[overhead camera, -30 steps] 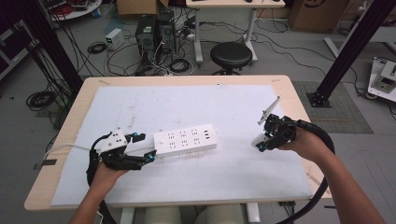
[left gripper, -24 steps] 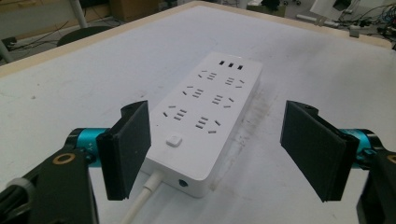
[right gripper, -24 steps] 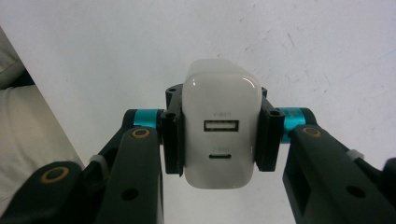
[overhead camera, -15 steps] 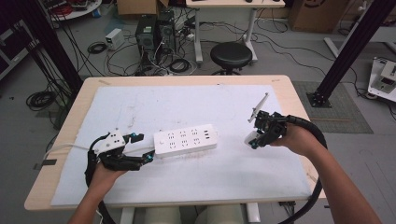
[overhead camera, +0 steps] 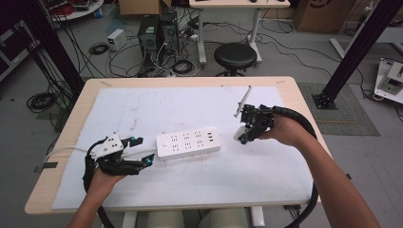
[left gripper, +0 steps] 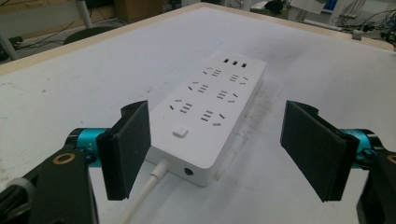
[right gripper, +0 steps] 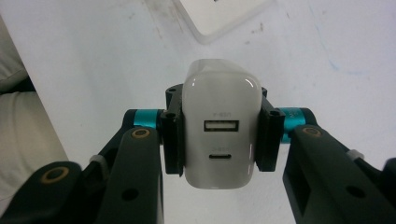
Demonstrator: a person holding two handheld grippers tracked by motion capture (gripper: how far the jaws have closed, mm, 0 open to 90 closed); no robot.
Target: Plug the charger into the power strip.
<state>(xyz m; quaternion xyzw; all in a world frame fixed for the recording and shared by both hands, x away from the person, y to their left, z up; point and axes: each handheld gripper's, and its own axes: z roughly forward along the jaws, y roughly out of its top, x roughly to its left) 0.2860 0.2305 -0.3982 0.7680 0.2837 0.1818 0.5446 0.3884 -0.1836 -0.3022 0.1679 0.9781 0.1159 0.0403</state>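
white mat on a wood table. power strip lies mid-table; left gripper w/ jaws wide, straddling its cord end w/o touching. right gripper clamps a white usb charger just right of strip.

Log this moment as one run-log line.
right gripper: shut on white charger, above the mat | left gripper: open, jaws astride power strip cord end | charger unplugged

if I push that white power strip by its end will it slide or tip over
The power strip looks flat, low and rigid, lying on the white table cover, so it should probably slide, not tip. Its cord looks flexible and may drag a little. The glossy casing might be slippery between the left gripper pads.
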